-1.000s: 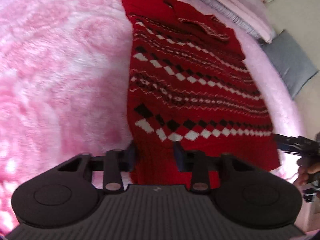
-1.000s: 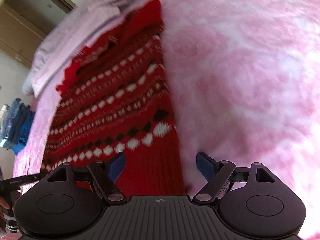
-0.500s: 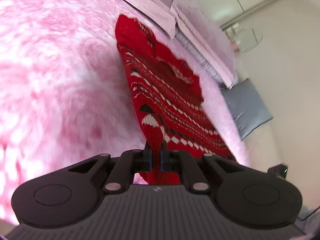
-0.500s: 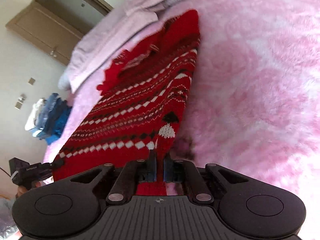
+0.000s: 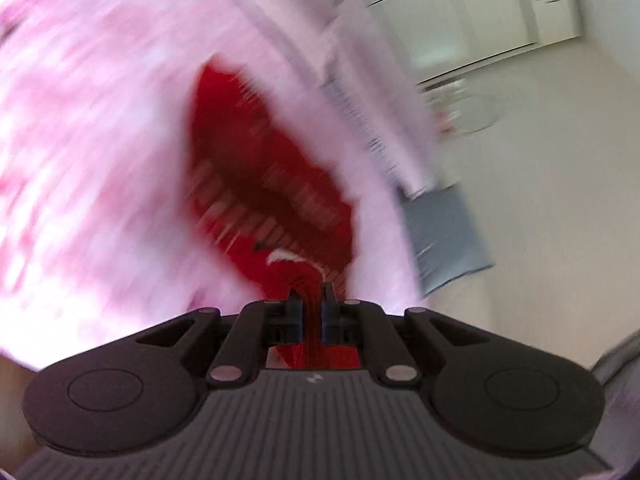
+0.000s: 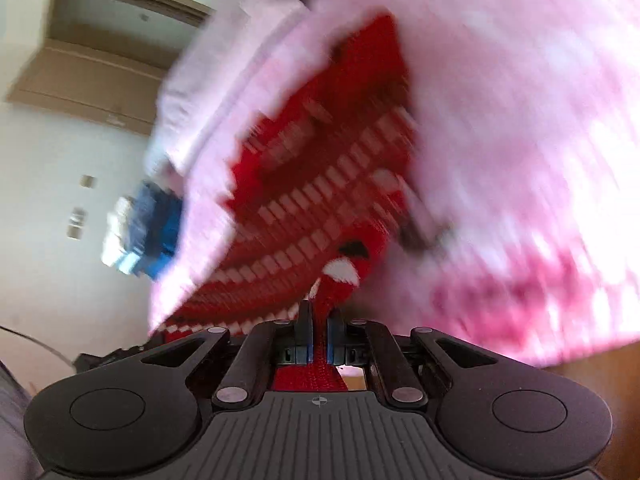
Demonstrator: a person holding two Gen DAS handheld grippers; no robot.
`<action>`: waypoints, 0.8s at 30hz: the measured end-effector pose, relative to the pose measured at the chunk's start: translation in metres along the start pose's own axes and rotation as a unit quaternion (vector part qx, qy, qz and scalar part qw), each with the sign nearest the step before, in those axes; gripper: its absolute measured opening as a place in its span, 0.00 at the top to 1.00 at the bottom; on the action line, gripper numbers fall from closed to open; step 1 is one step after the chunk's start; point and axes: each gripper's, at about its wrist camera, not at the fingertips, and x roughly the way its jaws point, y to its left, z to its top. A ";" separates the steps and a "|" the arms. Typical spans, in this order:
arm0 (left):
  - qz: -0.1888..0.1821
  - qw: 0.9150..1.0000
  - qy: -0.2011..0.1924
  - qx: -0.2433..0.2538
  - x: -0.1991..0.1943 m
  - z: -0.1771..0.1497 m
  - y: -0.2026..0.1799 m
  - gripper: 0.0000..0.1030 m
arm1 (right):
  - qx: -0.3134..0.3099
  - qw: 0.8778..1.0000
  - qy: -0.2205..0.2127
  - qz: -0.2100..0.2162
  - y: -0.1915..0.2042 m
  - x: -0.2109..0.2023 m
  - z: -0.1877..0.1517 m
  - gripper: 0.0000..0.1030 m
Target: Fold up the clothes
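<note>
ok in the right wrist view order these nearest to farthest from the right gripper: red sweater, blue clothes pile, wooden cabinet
1. red sweater: clamped in the right gripper, running ahead over the pink blanket.
2. blue clothes pile: off to the left, beyond the blanket's edge.
3. wooden cabinet: upper left, against the far wall.

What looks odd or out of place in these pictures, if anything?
Nothing is spilled or damaged. The red sweater is lifted at its near hem, pinched by the left hand-held gripper and the right hand-held gripper. Both views are motion-blurred, so fine detail cannot be judged.
</note>
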 end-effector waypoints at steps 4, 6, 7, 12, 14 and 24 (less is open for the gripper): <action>-0.050 0.998 -0.025 0.007 0.068 0.094 0.001 0.94 | -0.018 0.999 -0.050 0.009 0.027 0.025 0.100 0.96; -0.043 0.998 -0.037 -0.002 0.108 0.138 0.011 0.93 | -0.015 0.997 -0.081 -0.002 0.035 0.051 0.154 0.96; -0.030 0.999 -0.042 -0.012 0.128 0.158 0.019 0.92 | -0.007 0.995 -0.099 -0.014 0.036 0.067 0.181 0.96; 0.060 0.995 -0.035 -0.076 0.180 0.212 0.064 0.74 | 0.109 0.975 -0.174 -0.088 0.011 0.133 0.255 0.28; 0.075 0.994 -0.025 -0.079 0.182 0.220 0.076 0.73 | 0.098 0.971 -0.188 -0.113 0.008 0.135 0.249 0.28; 0.099 0.993 0.048 0.032 0.195 0.197 0.076 0.72 | -0.098 0.973 -0.113 -0.176 0.022 0.161 0.199 0.39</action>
